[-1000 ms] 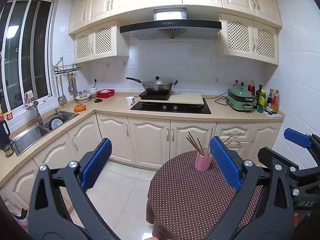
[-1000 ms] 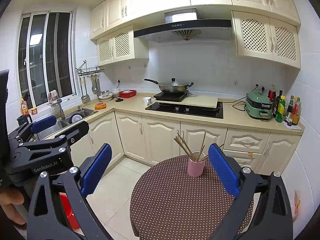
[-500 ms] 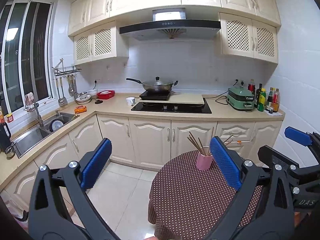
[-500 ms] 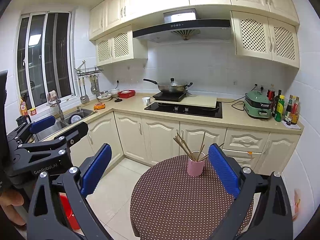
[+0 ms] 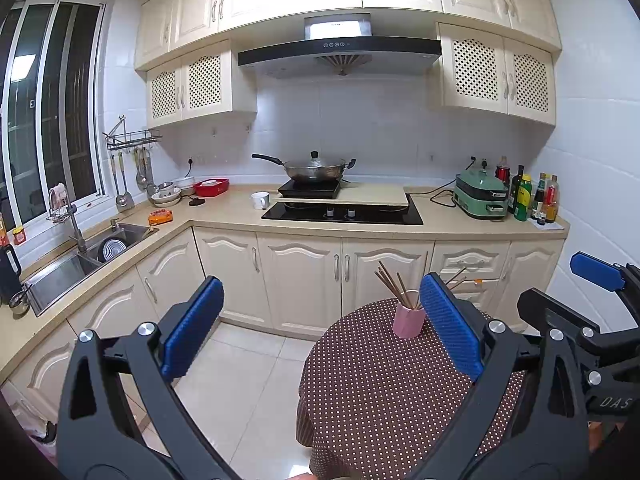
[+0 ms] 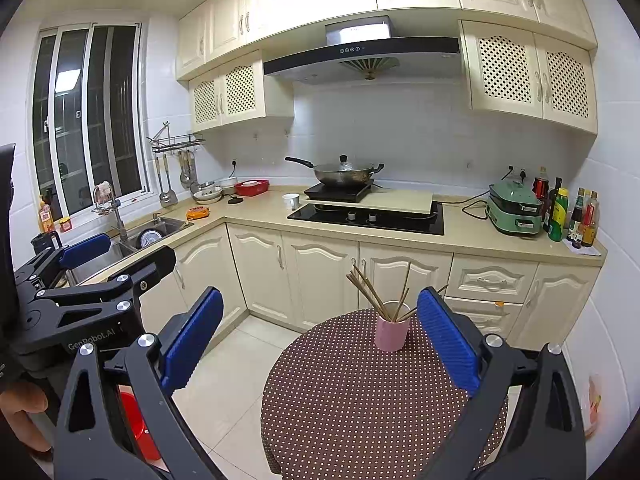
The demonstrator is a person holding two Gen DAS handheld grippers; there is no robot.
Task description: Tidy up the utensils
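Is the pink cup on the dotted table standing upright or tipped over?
Upright. The pink cup sits on its base on the dotted table, mouth up, with chopsticks fanning out of the top.

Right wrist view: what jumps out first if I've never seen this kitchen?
A pink cup bristling with chopsticks stands on a round brown polka-dot table, framed by the open right hand-held gripper. Behind, a lidded wok sits on the counter's cooker.

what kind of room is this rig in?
A home kitchen, most likely: a wok on the hob under a range hood, a sink by the window, cream cabinets all round.
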